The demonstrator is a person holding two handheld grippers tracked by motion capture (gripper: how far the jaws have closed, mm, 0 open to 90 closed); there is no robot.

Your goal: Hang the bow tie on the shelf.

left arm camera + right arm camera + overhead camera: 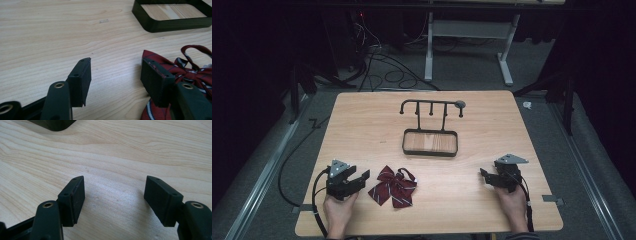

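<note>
Left gripper (pixel 362 178), jaws open, sits just left of the bow tie (pixel 392 186) on the surface (pixel 362 125), approach step; next, close on the fabric; right gripper (pixel 486 176) rests open, well apart.

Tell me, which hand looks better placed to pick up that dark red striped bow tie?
Probably the left. The left gripper sits right beside the dark red striped bow tie, jaws open, one pad at its edge. The right gripper rests open over bare wooden table, well away from it.
</note>
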